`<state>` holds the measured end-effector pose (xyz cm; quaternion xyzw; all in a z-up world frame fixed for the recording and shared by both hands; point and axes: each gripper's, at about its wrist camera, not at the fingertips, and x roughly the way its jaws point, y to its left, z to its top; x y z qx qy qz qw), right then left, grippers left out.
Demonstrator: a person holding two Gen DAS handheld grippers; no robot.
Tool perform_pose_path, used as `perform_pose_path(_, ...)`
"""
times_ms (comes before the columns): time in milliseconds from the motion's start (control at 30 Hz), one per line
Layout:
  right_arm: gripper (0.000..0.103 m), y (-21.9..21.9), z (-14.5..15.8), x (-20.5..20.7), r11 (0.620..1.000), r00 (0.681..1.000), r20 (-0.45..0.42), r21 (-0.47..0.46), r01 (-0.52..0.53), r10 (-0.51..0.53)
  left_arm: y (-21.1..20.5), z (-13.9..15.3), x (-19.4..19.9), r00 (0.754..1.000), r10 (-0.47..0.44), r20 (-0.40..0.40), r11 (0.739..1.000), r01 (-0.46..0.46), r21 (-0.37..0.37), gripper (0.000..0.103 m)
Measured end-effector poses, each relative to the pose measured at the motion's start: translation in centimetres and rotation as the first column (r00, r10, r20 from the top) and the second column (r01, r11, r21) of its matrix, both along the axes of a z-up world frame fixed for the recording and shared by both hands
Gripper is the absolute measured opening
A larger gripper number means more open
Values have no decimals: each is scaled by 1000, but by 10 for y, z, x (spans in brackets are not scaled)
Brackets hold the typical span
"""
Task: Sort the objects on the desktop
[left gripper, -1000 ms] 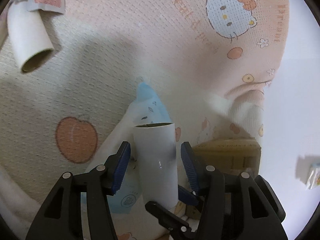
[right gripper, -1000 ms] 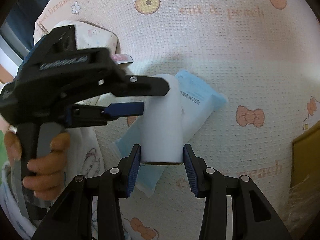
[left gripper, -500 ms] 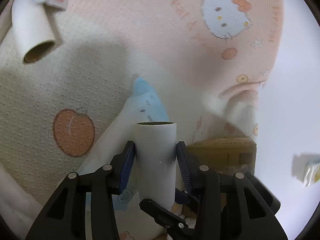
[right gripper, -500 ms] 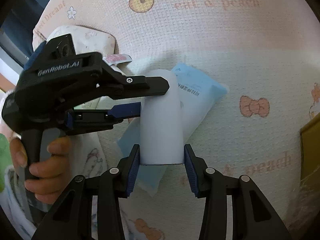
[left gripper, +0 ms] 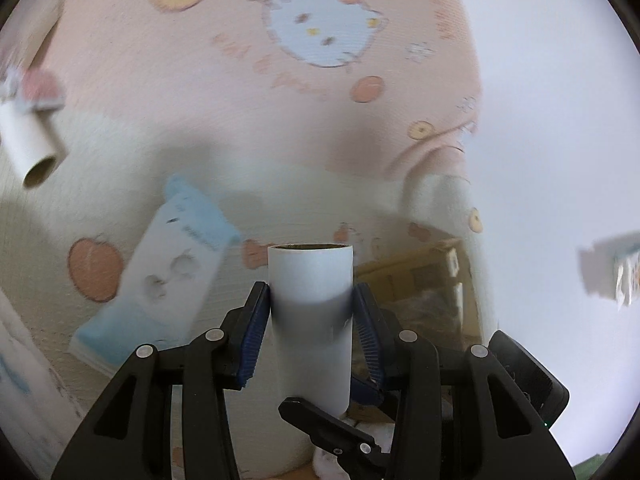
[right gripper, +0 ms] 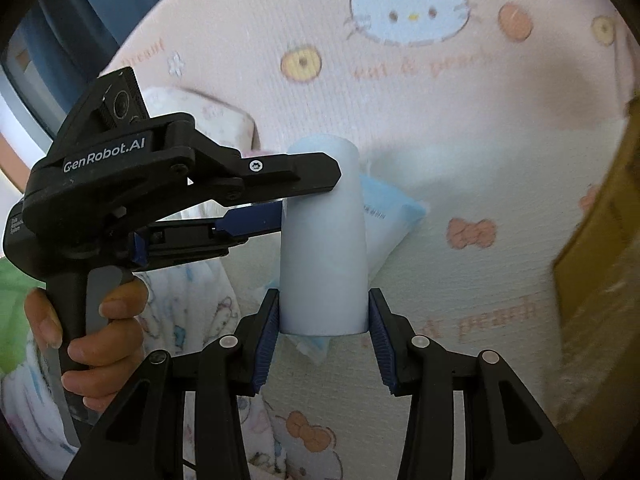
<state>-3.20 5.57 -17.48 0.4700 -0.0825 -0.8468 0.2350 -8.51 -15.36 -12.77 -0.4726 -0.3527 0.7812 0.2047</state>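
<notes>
A white cardboard roll [left gripper: 310,276] hangs in the air, held at both ends. My left gripper [left gripper: 311,294] is shut on it, blue pads pressed to its sides. In the right wrist view my right gripper [right gripper: 324,314] is shut on the near end of the same roll [right gripper: 324,248]. There the left gripper [right gripper: 310,194] clamps the far end from the left. A blue-and-white pack [left gripper: 172,272] lies on the pink cartoon blanket [left gripper: 320,100] below. A second roll [left gripper: 28,148] lies at the far left.
A brown cardboard box [left gripper: 420,276] stands to the right on the blanket, large at the right edge of the right wrist view [right gripper: 600,220]. A person's hand [right gripper: 100,320] grips the left gripper's handle. A small white card [left gripper: 616,272] lies on the pale surface at right.
The left jaws closed onto the roll. Both grippers then rose with it, off the blue pack and toward the cardboard box.
</notes>
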Motion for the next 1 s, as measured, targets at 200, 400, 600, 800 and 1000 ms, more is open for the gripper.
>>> perform_pose_path(200,41,26,31,18,999,995,-94,12,43,-41,34,37,-1,997,-50,-63,999,49,-15,47)
perform_pose_path(400,41,55,52,30,996,983,-166,36,86,-79,71,60,-2,990,-100,-95,995,97,-36,47)
perform_pose_path(600,41,82,63,50,982,967,-205,81,171,-152,118,78,-2,974,-193,-119,981,188,-53,47)
perform_pose_path(800,41,116,73,55,959,949,-213,114,261,-233,160,94,-10,950,-278,-143,960,270,-76,47)
perform_pose_path(1000,41,144,80,57,942,934,-227,125,310,-277,190,104,-26,937,-318,-146,948,309,-80,47)
